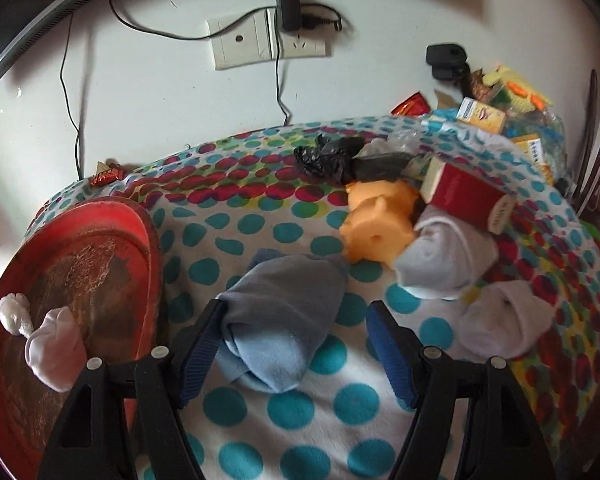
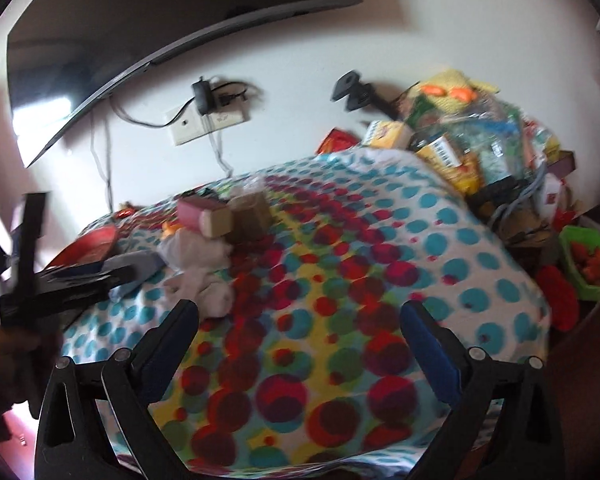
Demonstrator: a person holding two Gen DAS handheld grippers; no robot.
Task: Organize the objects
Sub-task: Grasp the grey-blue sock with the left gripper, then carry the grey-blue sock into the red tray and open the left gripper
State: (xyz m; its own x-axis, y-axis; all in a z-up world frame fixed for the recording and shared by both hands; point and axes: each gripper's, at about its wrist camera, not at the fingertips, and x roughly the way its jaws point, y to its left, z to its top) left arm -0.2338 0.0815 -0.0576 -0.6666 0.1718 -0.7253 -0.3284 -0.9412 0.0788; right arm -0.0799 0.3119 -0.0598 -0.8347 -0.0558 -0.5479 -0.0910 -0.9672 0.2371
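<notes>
A rolled blue-grey sock (image 1: 280, 312) lies on the polka-dot cloth (image 1: 300, 404) between the fingers of my left gripper (image 1: 295, 305), which is open. The left pad (image 1: 204, 340) touches the sock's edge, and a gap shows at the right pad. Past it lie an orange foam piece (image 1: 380, 224), a grey sock (image 1: 440, 260), a white sock (image 1: 500, 320) and a red box (image 1: 468, 196). My right gripper (image 2: 299, 307) hangs open over the cloth (image 2: 340, 280) with nothing between its fingers. In the right wrist view, pale socks (image 2: 204, 284) lie to its left, beside the blurred left gripper (image 2: 116, 272).
A worn red tray (image 1: 100, 248) at the left holds a white sock ball (image 1: 54, 348) and a white wad (image 1: 14, 314). A black bag (image 1: 328, 160) lies farther back. Boxes and packets (image 2: 460, 148) pile up at the back right. A green basket (image 2: 588, 264) sits off the right edge.
</notes>
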